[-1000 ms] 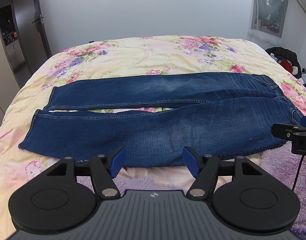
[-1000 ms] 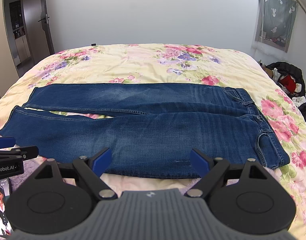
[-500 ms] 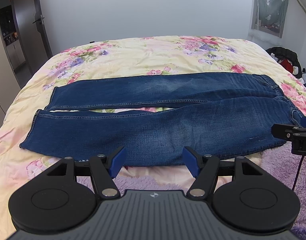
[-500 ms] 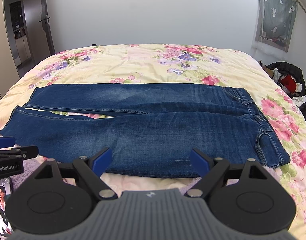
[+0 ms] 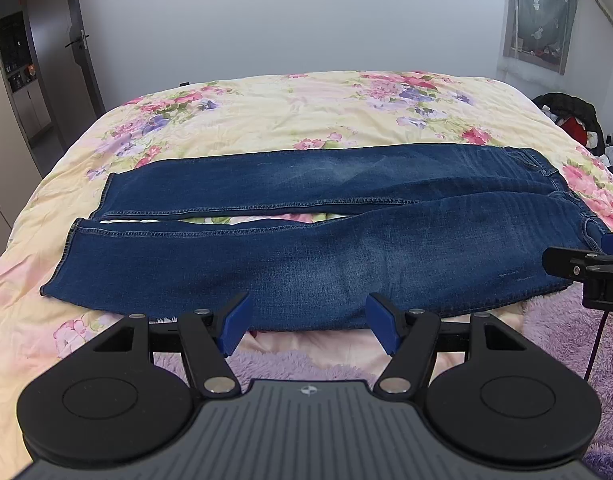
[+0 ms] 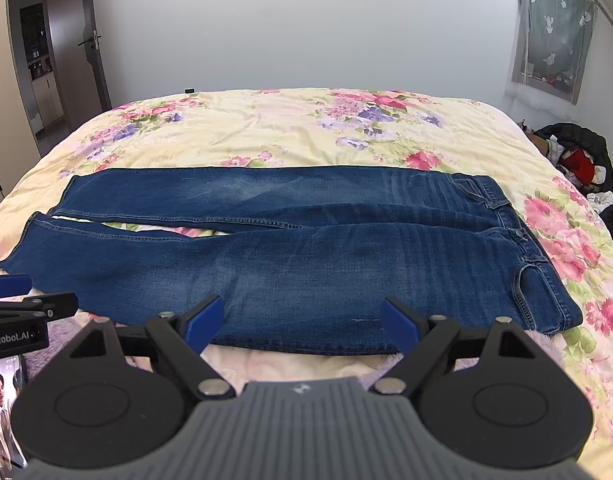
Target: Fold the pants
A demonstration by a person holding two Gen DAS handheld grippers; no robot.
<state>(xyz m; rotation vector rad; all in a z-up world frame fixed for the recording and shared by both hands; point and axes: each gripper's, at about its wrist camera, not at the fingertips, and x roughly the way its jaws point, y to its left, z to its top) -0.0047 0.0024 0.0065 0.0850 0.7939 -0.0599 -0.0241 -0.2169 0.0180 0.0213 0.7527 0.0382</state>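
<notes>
Two hand-held grippers hover side by side over the near edge of the bed, both angled down toward the jeans. The left gripper [image 5: 308, 322] has its blue-padded fingers [image 5: 236, 320] spread wide apart with nothing between them, their tips just short of the lower hem side of the near leg. The right gripper [image 6: 302, 322] is likewise spread wide and empty, its tips just over the near edge of the denim. Each gripper shows at the edge of the other's view.

The dark blue jeans [image 5: 306, 248] lie flat and unfolded across the floral bedspread [image 5: 306, 112], stretched sideways: waistband to the right, leg hems to the left. The two legs run nearly parallel, touching near the crotch and parting toward the hems, where a strip of bedspread shows between them. The near leg has faded patches and faint horizontal creases. A fuzzy purple blanket [image 5: 554, 332] sits at the bed's near edge, under the jeans' hip corner.
</notes>
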